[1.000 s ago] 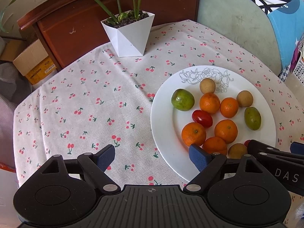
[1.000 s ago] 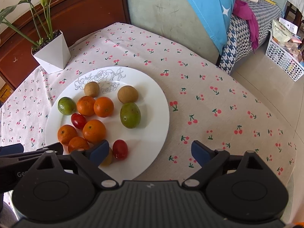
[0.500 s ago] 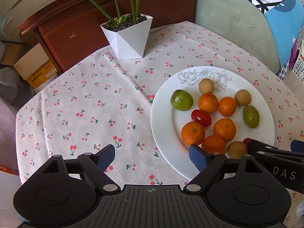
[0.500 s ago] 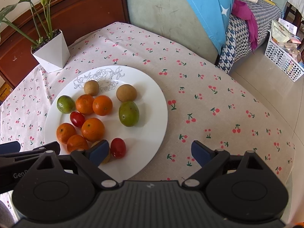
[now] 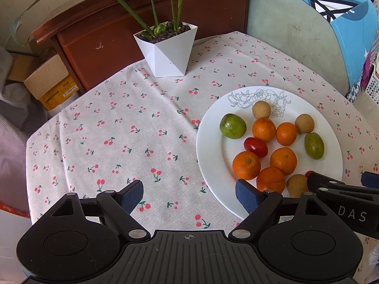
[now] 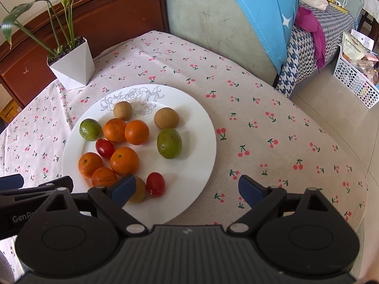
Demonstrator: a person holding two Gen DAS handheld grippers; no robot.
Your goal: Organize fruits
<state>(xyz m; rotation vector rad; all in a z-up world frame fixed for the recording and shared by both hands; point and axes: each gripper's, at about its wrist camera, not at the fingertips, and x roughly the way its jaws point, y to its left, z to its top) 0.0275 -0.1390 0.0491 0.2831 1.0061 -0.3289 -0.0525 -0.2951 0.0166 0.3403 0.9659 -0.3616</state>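
Both tools stand with fingers apart and empty above the table (image 5: 113, 127), the left tool (image 5: 189, 195) just left of the white plate (image 6: 199, 123), the right tool (image 6: 187, 189) over its near rim, with oranges (image 6: 124, 161), tomatoes (image 6: 155, 184) and green fruits (image 6: 169, 143) just ahead.

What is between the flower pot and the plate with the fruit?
Nothing but bare cherry tablecloth lies between the flower pot and the plate. Both views show this stretch, most clearly the left wrist view.
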